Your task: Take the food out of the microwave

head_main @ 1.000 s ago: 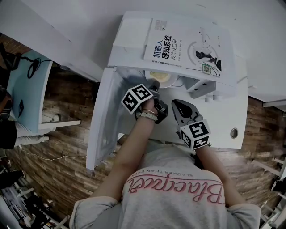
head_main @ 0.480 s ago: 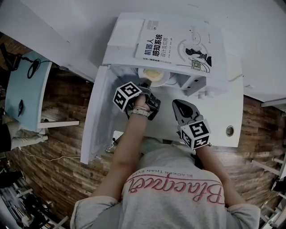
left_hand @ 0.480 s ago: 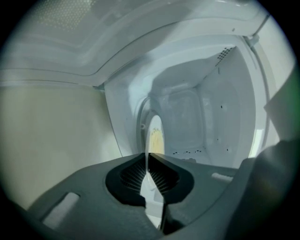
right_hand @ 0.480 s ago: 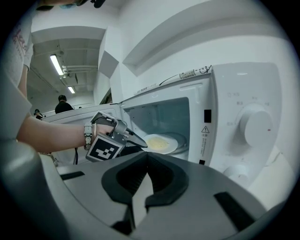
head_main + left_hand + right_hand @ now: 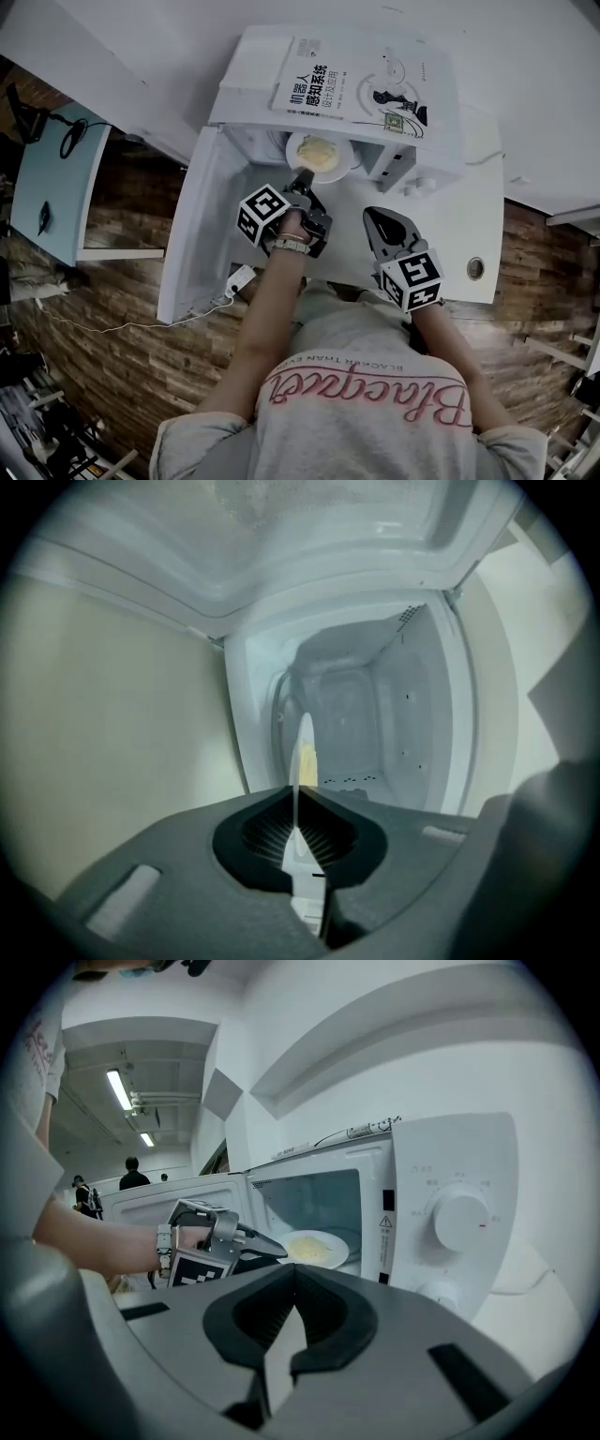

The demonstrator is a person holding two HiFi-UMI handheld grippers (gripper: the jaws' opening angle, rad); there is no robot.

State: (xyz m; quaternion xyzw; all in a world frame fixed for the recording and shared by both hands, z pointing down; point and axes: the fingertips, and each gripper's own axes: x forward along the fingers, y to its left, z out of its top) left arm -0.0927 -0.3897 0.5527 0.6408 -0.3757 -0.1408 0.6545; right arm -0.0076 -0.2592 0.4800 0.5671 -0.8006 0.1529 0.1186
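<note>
A white plate with pale yellow food sits in the mouth of the open microwave. My left gripper reaches in from the front, its jaws closing on the plate's near rim. In the left gripper view the plate stands edge-on, pinched between the pads of the left gripper. My right gripper hangs in front of the control panel, shut on nothing. The right gripper view shows the left gripper at the plate's rim, beyond the right gripper's joined tips.
The microwave door swings open to the left. A book lies on top of the microwave. Two dials sit on the panel at right. The white table carries the microwave; wood floor lies around it.
The left gripper's jaws closed on the plate's rim and drew back, so more of the plate now shows at the opening. The right gripper stays about where it was.
</note>
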